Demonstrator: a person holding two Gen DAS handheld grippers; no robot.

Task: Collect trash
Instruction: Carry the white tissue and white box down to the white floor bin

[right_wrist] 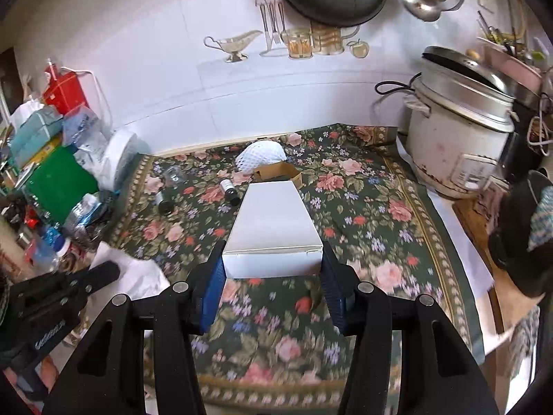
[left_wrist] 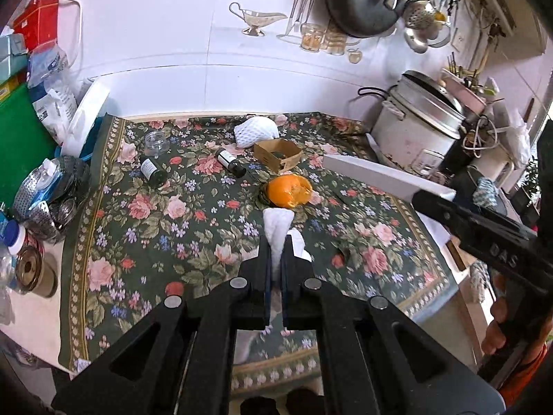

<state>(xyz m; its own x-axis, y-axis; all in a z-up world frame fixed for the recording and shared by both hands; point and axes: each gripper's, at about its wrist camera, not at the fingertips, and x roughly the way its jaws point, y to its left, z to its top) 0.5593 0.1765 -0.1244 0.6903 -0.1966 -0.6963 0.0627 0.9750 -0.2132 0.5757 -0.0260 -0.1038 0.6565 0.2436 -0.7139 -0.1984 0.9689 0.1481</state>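
My left gripper [left_wrist: 275, 242] is shut on a crumpled white tissue [left_wrist: 276, 228] and holds it above the floral cloth [left_wrist: 155, 214], just short of an orange peel [left_wrist: 288, 190]. My right gripper [right_wrist: 273, 259] is shut on a long white box [right_wrist: 273, 228], held level over the cloth [right_wrist: 380, 242]; the box also shows in the left wrist view [left_wrist: 387, 176]. On the cloth lie two dark small bottles [left_wrist: 152, 170] [left_wrist: 231, 162], a small glass jar [left_wrist: 156, 142], a white foam fruit net [left_wrist: 256, 130] and a small brown cardboard box [left_wrist: 278, 154].
A white rice cooker [right_wrist: 456, 138] stands at the right edge of the cloth. Bags, boxes and bottles [left_wrist: 38, 103] crowd the left side, with a metal basket [left_wrist: 45, 200]. A tiled wall [left_wrist: 172, 34] runs behind, with a dark pan [left_wrist: 359, 0] hanging.
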